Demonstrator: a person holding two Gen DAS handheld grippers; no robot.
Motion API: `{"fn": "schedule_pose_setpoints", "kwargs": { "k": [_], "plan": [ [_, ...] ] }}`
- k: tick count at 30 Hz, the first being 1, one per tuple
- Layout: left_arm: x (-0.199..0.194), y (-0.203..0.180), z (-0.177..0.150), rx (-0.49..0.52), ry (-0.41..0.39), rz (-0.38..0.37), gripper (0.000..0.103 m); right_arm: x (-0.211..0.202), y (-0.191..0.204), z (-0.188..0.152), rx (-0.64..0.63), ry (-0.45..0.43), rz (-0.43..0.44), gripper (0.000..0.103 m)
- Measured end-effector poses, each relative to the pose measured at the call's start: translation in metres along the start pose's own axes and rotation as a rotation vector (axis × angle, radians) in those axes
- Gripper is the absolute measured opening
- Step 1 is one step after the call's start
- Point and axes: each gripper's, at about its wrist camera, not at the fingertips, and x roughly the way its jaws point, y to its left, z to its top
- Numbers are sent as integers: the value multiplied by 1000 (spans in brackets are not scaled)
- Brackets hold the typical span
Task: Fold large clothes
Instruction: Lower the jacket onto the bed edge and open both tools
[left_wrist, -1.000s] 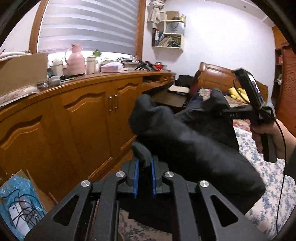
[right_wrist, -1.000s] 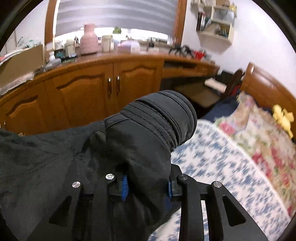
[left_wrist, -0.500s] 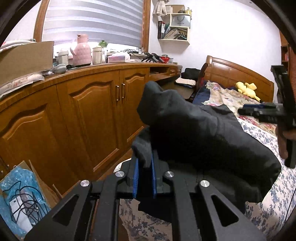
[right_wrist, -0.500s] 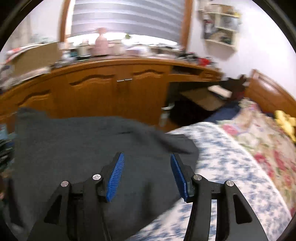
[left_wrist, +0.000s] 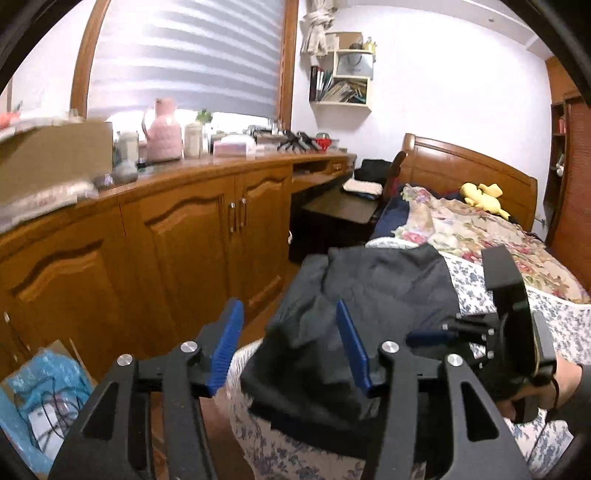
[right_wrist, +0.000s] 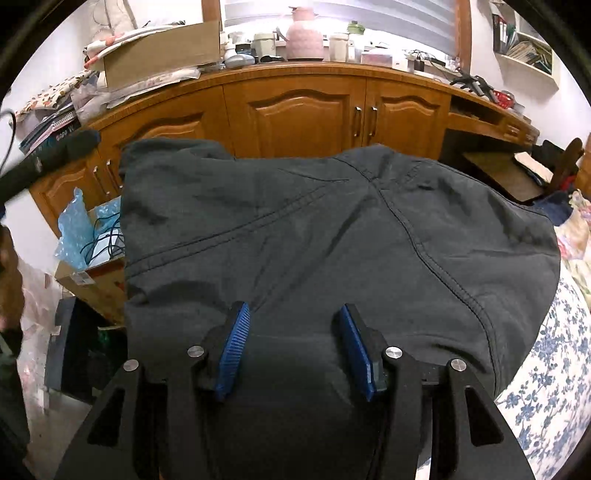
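Note:
A large black garment (left_wrist: 369, 302) lies folded in a heap on the near corner of the bed (left_wrist: 546, 306). In the right wrist view it (right_wrist: 332, 236) spreads wide and flat, seams showing. My left gripper (left_wrist: 290, 339) is open and empty, just above the garment's left edge. My right gripper (right_wrist: 295, 347) is open and empty, low over the garment's near part; it also shows in the left wrist view (left_wrist: 506, 325), held by a hand at the right.
A wooden cabinet run (left_wrist: 192, 236) with a cluttered top stands left of the bed. A cardboard box with blue plastic and cables (right_wrist: 92, 240) sits on the floor by it. A floral quilt (left_wrist: 476, 232) and yellow plush toy (left_wrist: 480, 195) lie farther up the bed.
Both grippers have opened and let go of the black garment, which has dropped from the air onto the bed. The right gripper let go first, the left after.

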Motion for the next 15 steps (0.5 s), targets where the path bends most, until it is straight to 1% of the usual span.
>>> {"fn": "schedule_pose_setpoints", "kwargs": {
  "k": [1,3,5,7,8,10,11,13,15],
  "plan": [
    [3,-3,3,9,3,3,53,-1,-4,-1,8,-2,4,53],
    [14,-11,5,28,28,-6,53,-7,7,-10,2,-9,5,53],
    [27,-13,2,39,66,16,53,-9,9,-13,-3,-10,9,53],
    [40,-12,-5,55,107,37,53,-14,8,-18,1,-14,5,53],
    [48,-9,-10,58,133,59,53,-22,19,-25,-2,-15,1,53],
    [56,-7,-19,64,168,90,53,-22,21,-27,-10,-18,3,53],
    [62,-4,-24,68,192,108,53,-30,26,-32,-11,-22,1,53],
    [70,1,-32,61,225,115,53,-34,27,-35,-9,-35,-7,53],
    [70,3,-35,54,231,113,53,-41,29,-37,-6,-52,-27,53]
  ]
}}
